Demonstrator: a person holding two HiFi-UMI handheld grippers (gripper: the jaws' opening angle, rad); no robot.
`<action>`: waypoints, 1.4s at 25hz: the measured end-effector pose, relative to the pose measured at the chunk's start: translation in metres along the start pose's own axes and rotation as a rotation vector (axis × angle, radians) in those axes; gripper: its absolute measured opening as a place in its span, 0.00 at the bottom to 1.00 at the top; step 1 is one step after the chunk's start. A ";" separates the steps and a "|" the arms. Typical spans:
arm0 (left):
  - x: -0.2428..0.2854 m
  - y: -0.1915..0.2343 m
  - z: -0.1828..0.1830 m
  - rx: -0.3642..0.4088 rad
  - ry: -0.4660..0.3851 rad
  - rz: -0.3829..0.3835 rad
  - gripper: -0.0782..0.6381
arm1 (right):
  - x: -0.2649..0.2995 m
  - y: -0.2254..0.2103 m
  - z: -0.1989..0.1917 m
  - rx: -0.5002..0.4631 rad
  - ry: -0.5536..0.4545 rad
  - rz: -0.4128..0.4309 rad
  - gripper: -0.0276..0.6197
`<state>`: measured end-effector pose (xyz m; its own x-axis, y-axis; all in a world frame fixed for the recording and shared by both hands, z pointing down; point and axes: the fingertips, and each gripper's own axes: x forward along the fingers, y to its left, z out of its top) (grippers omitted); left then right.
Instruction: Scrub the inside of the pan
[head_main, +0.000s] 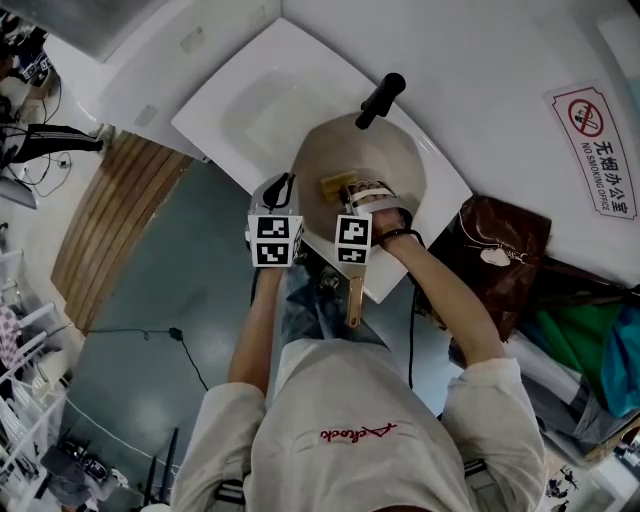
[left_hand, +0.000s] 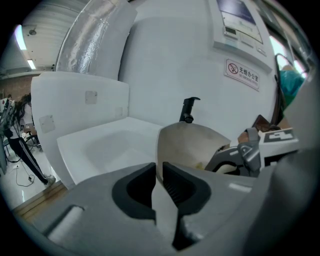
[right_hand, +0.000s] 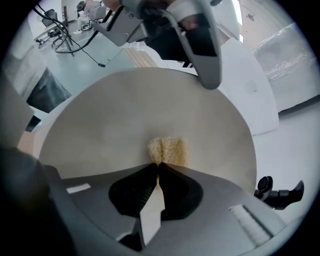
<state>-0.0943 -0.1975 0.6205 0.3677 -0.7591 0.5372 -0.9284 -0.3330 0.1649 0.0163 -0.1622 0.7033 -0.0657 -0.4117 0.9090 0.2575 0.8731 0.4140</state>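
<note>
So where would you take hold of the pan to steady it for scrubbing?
Its thin rim on the person's left, approached from the near side with one jaw inside the wall and one outside. The pan looks tipped up on the sink, so that edge stands bare; the left gripper pinches it there, clear of the sponge held by the right gripper.

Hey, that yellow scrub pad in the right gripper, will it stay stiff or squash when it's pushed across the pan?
Probably squashes: the scrub pad looks fibrous and creases where the right gripper pinches it. It likely feels light, being small against the pan. Its rough weave should drag rather than slip.
</note>
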 end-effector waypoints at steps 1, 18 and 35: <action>0.000 0.000 0.000 -0.001 0.002 -0.001 0.17 | 0.002 -0.007 -0.003 0.009 0.005 -0.010 0.08; 0.000 0.000 0.001 0.005 0.011 -0.034 0.17 | 0.034 -0.094 -0.038 0.078 0.108 -0.091 0.08; 0.000 0.002 0.001 -0.002 0.006 -0.039 0.17 | 0.023 -0.053 0.024 -0.076 -0.008 -0.055 0.08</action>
<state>-0.0959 -0.1991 0.6197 0.4032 -0.7422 0.5353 -0.9135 -0.3611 0.1874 -0.0221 -0.2112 0.7031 -0.0896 -0.4561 0.8854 0.3253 0.8268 0.4589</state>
